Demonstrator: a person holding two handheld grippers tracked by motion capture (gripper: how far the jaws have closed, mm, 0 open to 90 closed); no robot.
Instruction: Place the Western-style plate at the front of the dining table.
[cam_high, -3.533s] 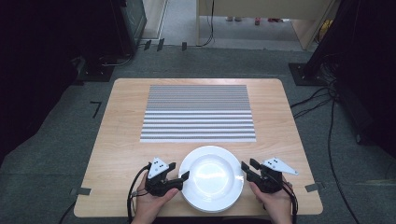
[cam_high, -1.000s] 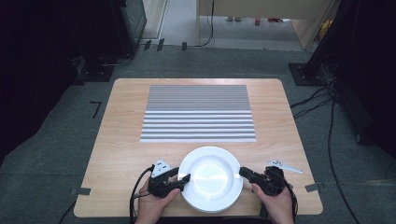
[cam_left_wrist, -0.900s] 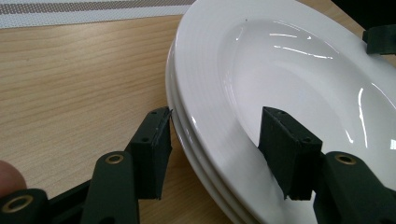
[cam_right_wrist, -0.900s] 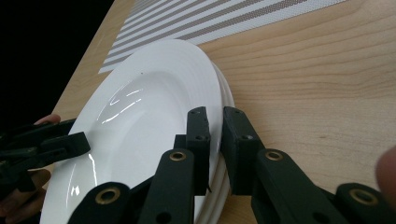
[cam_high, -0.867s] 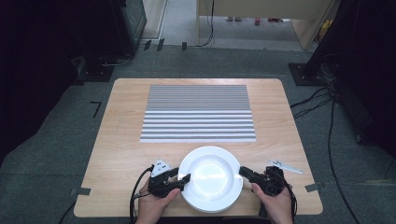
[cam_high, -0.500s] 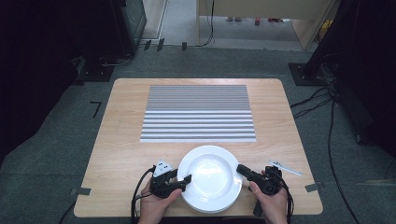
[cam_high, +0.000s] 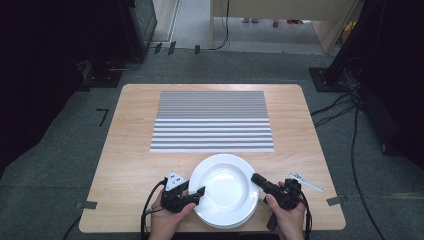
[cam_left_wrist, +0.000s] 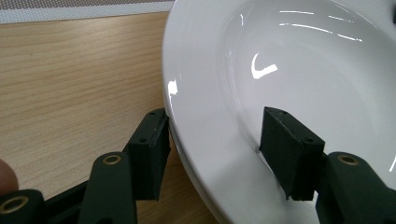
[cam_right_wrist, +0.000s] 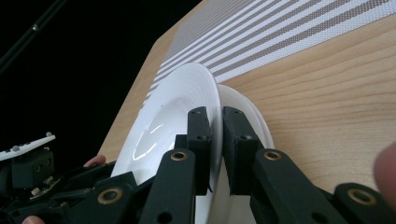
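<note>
White plates (cam_high: 225, 187) lie stacked at the front middle of the wooden table (cam_high: 130, 150). My right gripper (cam_high: 257, 180) is shut on the right rim of the top plate (cam_right_wrist: 173, 107); its jaws (cam_right_wrist: 215, 126) pinch the rim, which is tilted up off the lower plate (cam_right_wrist: 243, 105). My left gripper (cam_high: 197, 192) straddles the left rim. One jaw sits against the outer edge and the other rests inside the plate's (cam_left_wrist: 289, 60) well, both touching it (cam_left_wrist: 219, 144).
A grey-and-white striped placemat (cam_high: 212, 120) covers the far middle of the table. Bare wood lies to the left and right of the plates. Cables run over the grey floor (cam_high: 350, 125) to the right, and dark equipment stands around the table.
Since 3.5 s ago my right gripper has rolled over and closed in on the plate's right rim, which stands slightly raised. The left gripper has stayed at the left rim.
</note>
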